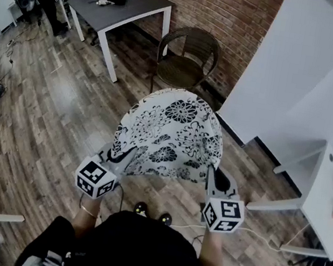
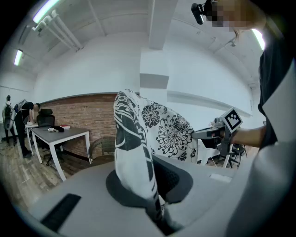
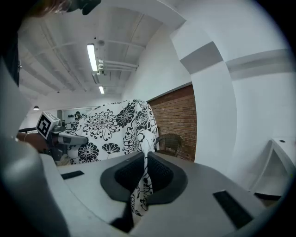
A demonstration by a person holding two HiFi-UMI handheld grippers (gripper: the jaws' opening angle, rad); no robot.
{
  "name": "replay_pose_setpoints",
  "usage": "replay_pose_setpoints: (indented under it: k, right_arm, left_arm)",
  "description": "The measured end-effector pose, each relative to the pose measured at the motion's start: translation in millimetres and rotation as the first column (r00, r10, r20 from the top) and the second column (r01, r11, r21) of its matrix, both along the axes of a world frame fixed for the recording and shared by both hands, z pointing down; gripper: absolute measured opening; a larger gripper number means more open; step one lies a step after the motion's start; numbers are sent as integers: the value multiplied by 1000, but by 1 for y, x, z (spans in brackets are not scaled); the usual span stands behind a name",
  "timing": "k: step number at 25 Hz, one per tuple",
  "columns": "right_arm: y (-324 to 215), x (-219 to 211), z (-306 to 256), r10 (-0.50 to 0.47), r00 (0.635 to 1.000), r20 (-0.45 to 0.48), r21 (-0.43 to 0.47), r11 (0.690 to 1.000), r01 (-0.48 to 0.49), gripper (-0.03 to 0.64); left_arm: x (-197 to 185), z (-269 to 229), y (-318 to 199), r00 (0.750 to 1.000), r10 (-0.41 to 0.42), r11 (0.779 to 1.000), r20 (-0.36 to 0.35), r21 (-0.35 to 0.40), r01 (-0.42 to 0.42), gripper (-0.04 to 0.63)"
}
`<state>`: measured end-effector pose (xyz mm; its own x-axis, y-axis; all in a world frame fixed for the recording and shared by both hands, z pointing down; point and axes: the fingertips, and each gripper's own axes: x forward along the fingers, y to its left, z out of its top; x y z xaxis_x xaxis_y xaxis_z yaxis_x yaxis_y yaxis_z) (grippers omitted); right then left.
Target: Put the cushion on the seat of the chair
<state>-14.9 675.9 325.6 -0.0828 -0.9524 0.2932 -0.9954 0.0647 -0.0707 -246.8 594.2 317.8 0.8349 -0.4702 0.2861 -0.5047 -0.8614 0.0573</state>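
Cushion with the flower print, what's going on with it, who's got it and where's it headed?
A person is holding the black-and-white floral cushion up in the air with both grippers. The left gripper is clamped on its left edge and the right gripper on its right edge. The chair stands ahead by the brick wall, its seat bare, so the cushion is not yet placed.

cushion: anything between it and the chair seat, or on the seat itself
Nothing visible does. The left gripper and right gripper hold the cushion up; only wooden floor lies between it and the chair, whose seat looks empty. The grey table stands aside, left of the chair in the head view.
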Motion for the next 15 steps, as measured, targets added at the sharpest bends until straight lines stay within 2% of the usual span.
replay_pose_setpoints:
  k: [15]
  right_arm:
    - [4,0,-8,15,1000,-9,26,1000,-15,18]
  left_arm:
    - [-1,3,-1,1000,8,1000,-19,-4,-8,11]
